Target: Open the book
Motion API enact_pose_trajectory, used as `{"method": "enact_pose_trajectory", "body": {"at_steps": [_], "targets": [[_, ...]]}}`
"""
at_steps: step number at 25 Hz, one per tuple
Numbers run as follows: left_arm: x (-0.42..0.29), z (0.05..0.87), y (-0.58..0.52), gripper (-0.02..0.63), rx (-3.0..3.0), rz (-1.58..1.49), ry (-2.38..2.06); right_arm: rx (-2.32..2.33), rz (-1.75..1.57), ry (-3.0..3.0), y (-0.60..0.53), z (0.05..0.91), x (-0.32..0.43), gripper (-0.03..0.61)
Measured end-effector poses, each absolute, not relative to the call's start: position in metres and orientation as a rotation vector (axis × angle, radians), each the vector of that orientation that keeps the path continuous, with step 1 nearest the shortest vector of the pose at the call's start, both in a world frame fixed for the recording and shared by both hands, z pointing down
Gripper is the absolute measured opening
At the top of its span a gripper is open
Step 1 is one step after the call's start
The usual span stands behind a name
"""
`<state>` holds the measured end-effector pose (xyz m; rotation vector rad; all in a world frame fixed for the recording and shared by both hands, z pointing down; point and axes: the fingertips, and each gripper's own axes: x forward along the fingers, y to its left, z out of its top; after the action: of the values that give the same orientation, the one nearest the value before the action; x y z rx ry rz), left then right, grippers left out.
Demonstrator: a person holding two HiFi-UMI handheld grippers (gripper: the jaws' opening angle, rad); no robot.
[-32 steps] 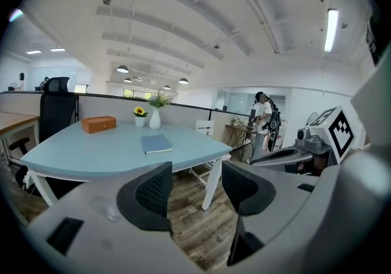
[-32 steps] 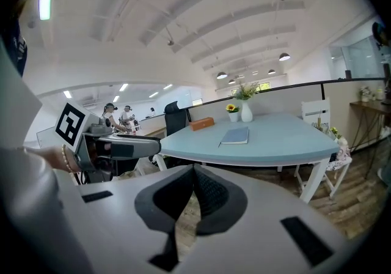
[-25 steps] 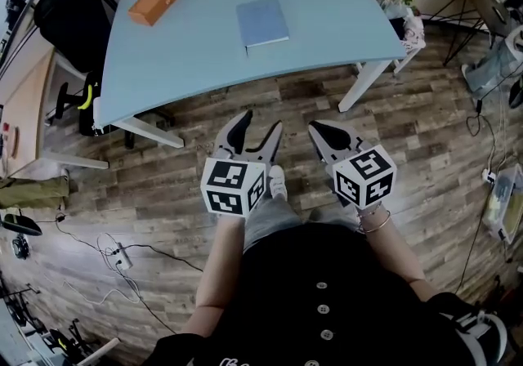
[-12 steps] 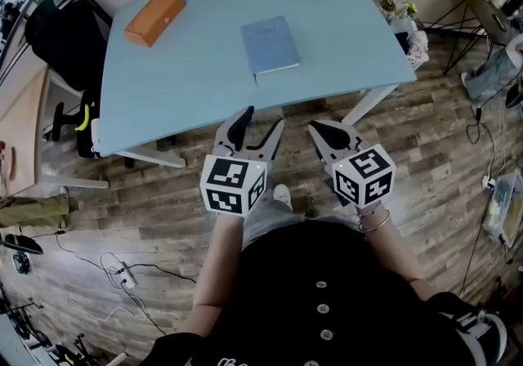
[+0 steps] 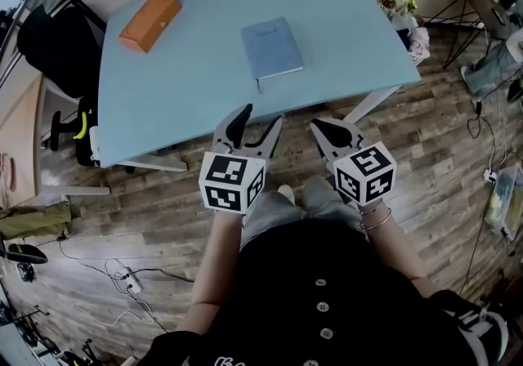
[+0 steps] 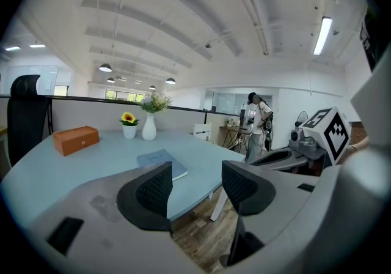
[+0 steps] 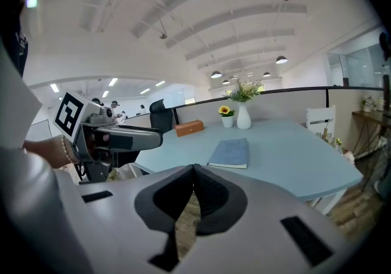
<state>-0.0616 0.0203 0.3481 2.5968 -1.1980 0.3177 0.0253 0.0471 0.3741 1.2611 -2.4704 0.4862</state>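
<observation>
Now holds the left gripper (image 5: 260, 119) with fingers (image 6: 153, 193) apart and empty, the right gripper (image 5: 323, 127) with fingers (image 7: 208, 196) pressed together. Holds both short of the table (image 5: 180, 70) with the closed blue book (image 5: 271, 46) flat on top.

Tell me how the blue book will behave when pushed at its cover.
The book looks thin and lies flat, so probably light and apt to slide on the smooth table. Its cover may flex when lifted.
</observation>
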Motion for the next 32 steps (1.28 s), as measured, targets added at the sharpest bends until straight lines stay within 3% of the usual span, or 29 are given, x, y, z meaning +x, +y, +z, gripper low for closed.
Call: {"method": "enact_pose_trajectory", "body": {"at_steps": [32], "targets": [[-0.024, 0.376, -0.078, 0.235, 2.526, 0.408, -1.173, 1.209, 0.573, -2.474, -0.067, 0.393, 0.058, 0.003]]}}
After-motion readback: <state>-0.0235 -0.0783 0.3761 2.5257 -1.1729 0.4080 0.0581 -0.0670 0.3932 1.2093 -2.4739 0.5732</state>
